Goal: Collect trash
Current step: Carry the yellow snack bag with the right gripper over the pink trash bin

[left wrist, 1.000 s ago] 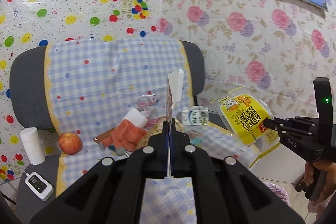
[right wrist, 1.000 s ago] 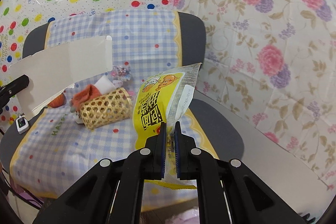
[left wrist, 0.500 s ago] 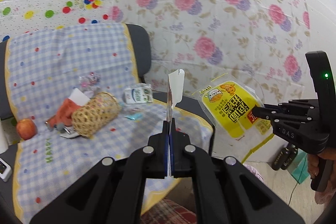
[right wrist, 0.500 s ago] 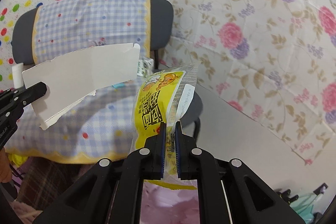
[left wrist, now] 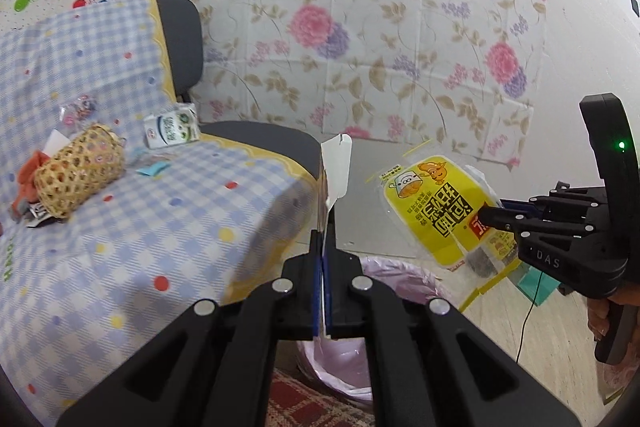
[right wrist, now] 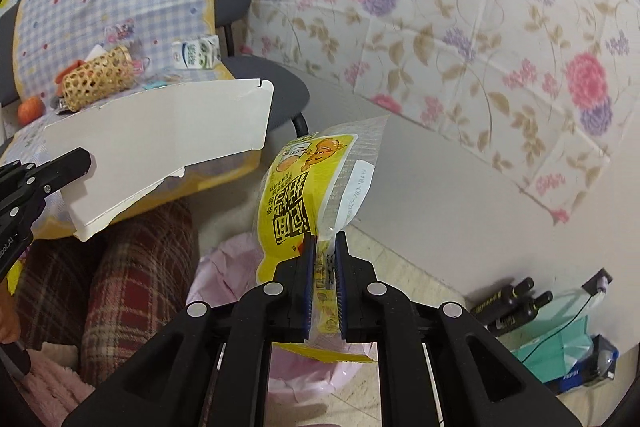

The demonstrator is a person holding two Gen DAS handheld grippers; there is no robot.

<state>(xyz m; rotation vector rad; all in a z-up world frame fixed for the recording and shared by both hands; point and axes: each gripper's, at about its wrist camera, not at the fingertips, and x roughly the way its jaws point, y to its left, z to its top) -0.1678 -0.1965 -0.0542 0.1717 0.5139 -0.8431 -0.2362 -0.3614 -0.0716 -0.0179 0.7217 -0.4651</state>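
Note:
My left gripper [left wrist: 322,239] is shut on a torn piece of white cardboard [left wrist: 335,167], seen edge-on in the left wrist view and as a broad flat sheet [right wrist: 160,143] in the right wrist view. My right gripper [right wrist: 322,247] is shut on the lower edge of a yellow snack bag [right wrist: 296,195], which stands up from the jaws. The same bag [left wrist: 432,203] and right gripper [left wrist: 486,217] show at the right of the left wrist view. Both pieces hang above a bin lined with a pink bag [left wrist: 400,275], also low in the right wrist view [right wrist: 224,267].
A grey chair [left wrist: 260,139] under a blue checked cloth holds a woven basket [left wrist: 78,175], a milk carton [left wrist: 172,126], an orange glove [left wrist: 26,183] and a blue scrap [left wrist: 154,169]. A person's plaid trouser leg [right wrist: 132,275] is beside the bin. Dark bottles [right wrist: 508,297] and boxes lie by the floral wall.
Both grippers have swung right and down, away from the chair seat, carrying the cardboard and the yellow bag until the pink-lined bin appears beneath them.

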